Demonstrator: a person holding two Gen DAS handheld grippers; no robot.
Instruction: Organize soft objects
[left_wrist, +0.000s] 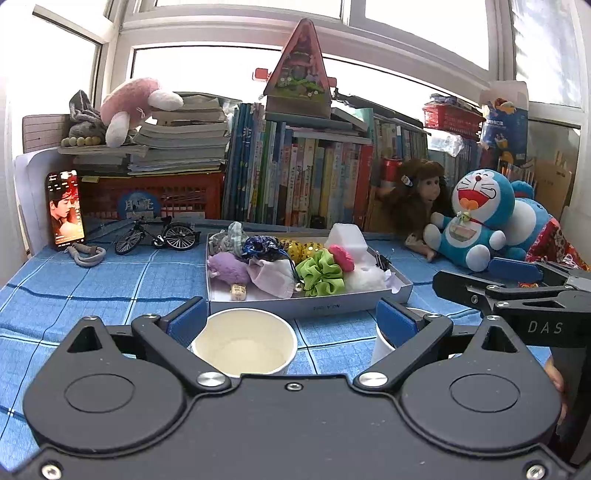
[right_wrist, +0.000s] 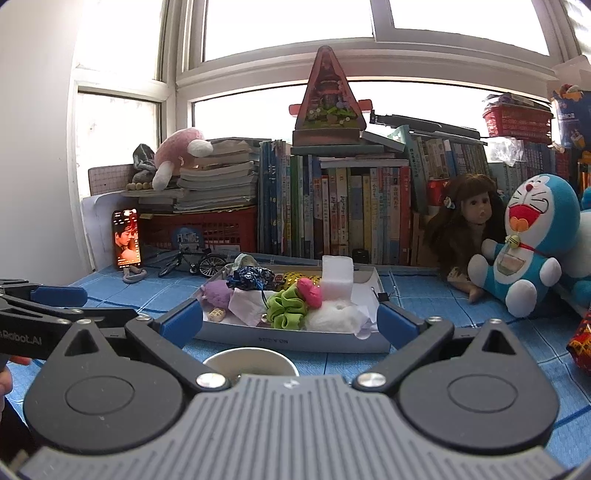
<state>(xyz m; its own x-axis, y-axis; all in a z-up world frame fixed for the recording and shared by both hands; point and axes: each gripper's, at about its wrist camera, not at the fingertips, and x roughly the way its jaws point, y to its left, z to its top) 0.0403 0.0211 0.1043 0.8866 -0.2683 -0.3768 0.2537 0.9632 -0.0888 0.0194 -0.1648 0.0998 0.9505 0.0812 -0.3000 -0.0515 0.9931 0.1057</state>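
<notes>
Both of my grippers hang low over the blue checked cloth (left_wrist: 92, 280), each with jaws spread wide and nothing between the pads. My left gripper (left_wrist: 291, 319) frames an empty white paper cup (left_wrist: 245, 345) standing just inside its left finger; a second cup (left_wrist: 382, 341) shows partly behind its right finger. My right gripper (right_wrist: 290, 319) sits above one cup rim (right_wrist: 251, 360) close under the jaws; from the left camera the same gripper appears off to the right, level with my left. Straight ahead of both jaw pairs lies the shallow white tray (left_wrist: 314, 306) of soft items: a purple plush piece (left_wrist: 227, 267) at its left, a pale cloth pouch (left_wrist: 271, 277) beside it, a green scrunchie (left_wrist: 321, 275) in the middle, a pink pompom (left_wrist: 341, 256) touching it, a white fluffy ball (left_wrist: 367, 277) at the right, a white foam block (left_wrist: 347, 238) behind. Beyond the tray on the right, a blue cat plush (left_wrist: 476, 218) leans beside a brown-haired doll (left_wrist: 417, 199).
</notes>
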